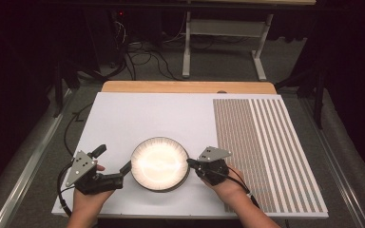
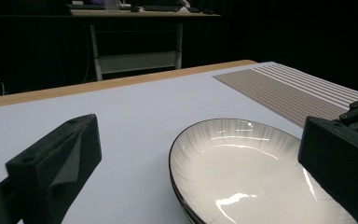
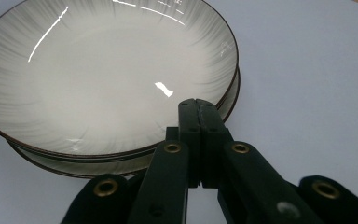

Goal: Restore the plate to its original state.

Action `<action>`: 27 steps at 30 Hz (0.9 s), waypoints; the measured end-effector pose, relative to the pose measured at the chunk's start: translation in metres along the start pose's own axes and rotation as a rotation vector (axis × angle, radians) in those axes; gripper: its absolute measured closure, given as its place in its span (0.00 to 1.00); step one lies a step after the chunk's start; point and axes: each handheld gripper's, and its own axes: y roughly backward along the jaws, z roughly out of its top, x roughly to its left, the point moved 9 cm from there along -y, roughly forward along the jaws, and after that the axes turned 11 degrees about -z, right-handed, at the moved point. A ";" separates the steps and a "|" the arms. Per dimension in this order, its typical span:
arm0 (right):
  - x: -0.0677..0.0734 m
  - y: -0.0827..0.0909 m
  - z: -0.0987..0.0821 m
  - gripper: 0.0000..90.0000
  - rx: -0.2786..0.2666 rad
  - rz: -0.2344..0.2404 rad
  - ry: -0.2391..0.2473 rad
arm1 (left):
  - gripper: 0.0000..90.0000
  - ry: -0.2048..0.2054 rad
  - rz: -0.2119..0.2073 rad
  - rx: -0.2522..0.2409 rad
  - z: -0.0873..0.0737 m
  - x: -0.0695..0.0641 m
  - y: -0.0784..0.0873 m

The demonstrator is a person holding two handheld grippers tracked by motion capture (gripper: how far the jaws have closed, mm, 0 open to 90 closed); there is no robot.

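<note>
Where claws meet: glossy round stacked plates, dark-rimmed.

Two stacked white dark-rimmed plates, upright, on table's near centre.

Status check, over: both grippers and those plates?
Left gripper open beside the stacked plates. Right gripper shut, tips over the top plate's rim. White board otherwise bare.

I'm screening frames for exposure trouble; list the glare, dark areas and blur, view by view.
High view: the stacked white, dark-rimmed ceramic plates are blown out and the room behind is near black. Left gripper view: the black jaws are soft, with small highlights on the plates. Right gripper view: bright streaks on the plates, blurred jaw bases.
</note>
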 end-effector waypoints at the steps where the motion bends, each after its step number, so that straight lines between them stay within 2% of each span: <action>1: 0.000 0.000 0.000 1.00 0.000 0.000 0.000 | 0.00 0.001 0.000 0.000 0.000 0.000 0.000; 5: -0.004 0.002 0.000 1.00 -0.009 -0.006 -0.002 | 0.00 0.001 -0.001 0.001 0.000 0.000 0.000; 20: -0.004 0.005 0.001 1.00 -0.014 -0.008 -0.003 | 0.00 0.000 -0.003 0.005 -0.001 0.000 0.000; 21: -0.004 0.006 0.001 1.00 -0.013 -0.007 -0.014 | 0.00 0.000 -0.004 0.005 -0.001 0.000 0.000; 23: -0.007 0.008 0.001 1.00 -0.022 -0.012 -0.006 | 0.00 0.000 -0.004 0.006 -0.001 0.000 0.000; 27: -0.013 0.015 0.003 1.00 -0.038 -0.019 -0.022 | 0.00 0.005 -0.004 0.007 -0.002 0.001 -0.001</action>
